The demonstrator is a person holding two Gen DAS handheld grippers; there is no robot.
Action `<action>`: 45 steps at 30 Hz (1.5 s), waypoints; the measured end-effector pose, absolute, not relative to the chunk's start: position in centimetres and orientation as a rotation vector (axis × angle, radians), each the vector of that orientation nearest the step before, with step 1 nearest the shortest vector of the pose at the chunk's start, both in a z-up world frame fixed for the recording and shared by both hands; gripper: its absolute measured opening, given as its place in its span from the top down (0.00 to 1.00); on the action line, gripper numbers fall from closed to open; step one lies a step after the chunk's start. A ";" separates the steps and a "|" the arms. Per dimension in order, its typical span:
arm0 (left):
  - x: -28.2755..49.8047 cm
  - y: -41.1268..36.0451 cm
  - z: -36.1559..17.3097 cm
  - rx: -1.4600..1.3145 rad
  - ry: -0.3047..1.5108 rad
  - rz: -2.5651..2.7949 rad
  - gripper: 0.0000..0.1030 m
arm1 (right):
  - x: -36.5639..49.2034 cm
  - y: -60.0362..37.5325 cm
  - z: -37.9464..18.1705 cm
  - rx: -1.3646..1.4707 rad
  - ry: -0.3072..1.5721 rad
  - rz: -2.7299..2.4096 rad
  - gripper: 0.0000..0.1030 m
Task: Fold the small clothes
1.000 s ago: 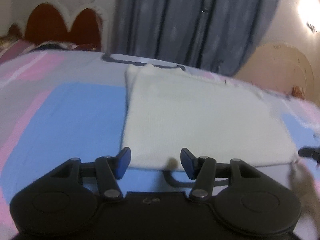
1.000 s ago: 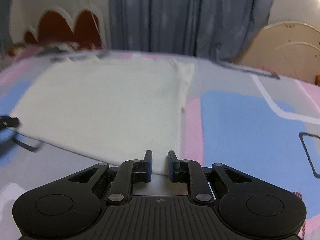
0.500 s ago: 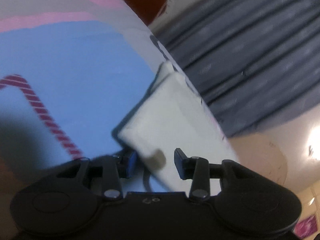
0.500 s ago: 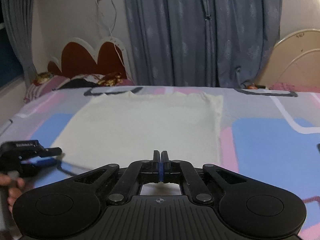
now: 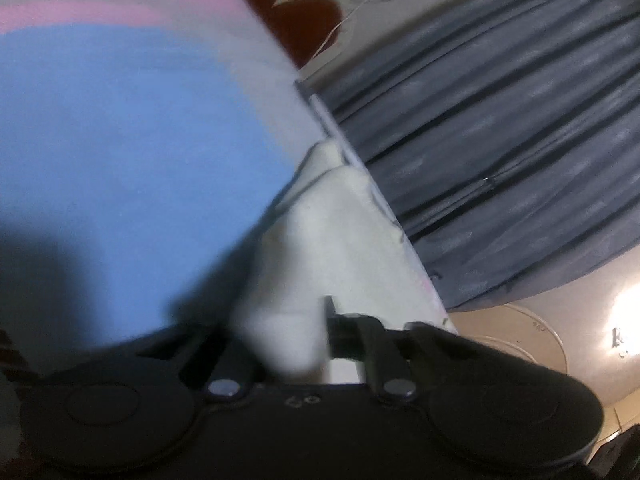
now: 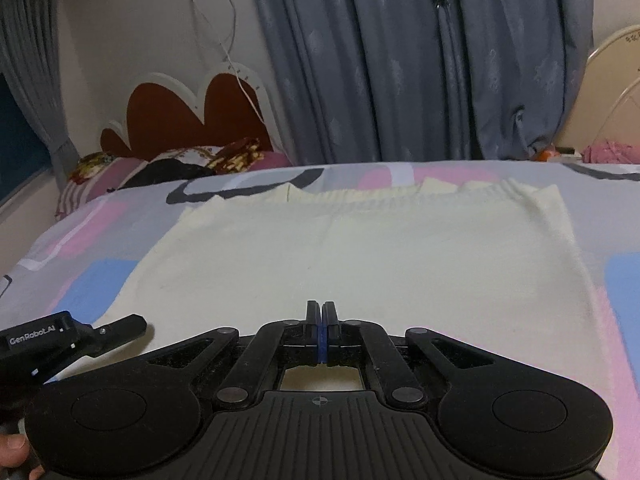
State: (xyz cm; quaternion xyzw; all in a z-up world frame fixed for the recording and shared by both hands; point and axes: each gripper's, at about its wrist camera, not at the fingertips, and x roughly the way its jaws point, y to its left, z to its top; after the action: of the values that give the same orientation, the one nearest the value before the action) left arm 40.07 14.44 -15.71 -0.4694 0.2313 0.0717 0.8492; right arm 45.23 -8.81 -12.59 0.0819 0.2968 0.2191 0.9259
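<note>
the right gripper [image 6: 322,330] pinches the cloth's [image 6: 360,248] near edge, the left gripper [image 5: 286,332] part-closed (blurred) around a bunched corner on the bed [image 6: 100,216].

Left wrist view, rolled, sits close over the cream garment [image 5: 320,240]; right looks level across it [image 6: 360,264].

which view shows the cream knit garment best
The right wrist view: the cream knit garment lies flat on the patterned bedsheet, nearly whole. The left wrist view is blurred and tilted, showing only a bunched corner at the left gripper.
</note>
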 end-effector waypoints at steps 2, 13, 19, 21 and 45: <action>39.5 14.4 -15.4 -0.971 0.458 0.139 0.94 | 45.3 -8.9 -12.5 0.171 0.596 0.459 1.00; 40.2 13.9 -13.4 -0.832 0.496 0.133 0.95 | 46.7 -9.2 -15.3 0.176 0.654 0.492 1.00; 42.2 6.5 -5.6 -0.454 0.489 -0.048 0.95 | 46.9 -13.1 -14.0 0.365 0.656 0.500 1.00; 43.3 3.4 -4.3 -0.374 0.505 -0.103 0.95 | 46.3 -16.9 -13.1 0.474 0.611 0.464 1.00; 47.9 2.2 -8.3 -0.312 0.672 -0.126 0.49 | 45.2 -26.9 -11.6 0.546 0.622 0.497 0.60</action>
State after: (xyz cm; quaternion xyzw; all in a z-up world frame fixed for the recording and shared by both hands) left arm 47.89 2.20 -8.26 -0.1523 0.3282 -0.0614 0.9302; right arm 45.21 -26.89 -11.58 0.2626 0.2991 0.2390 0.8857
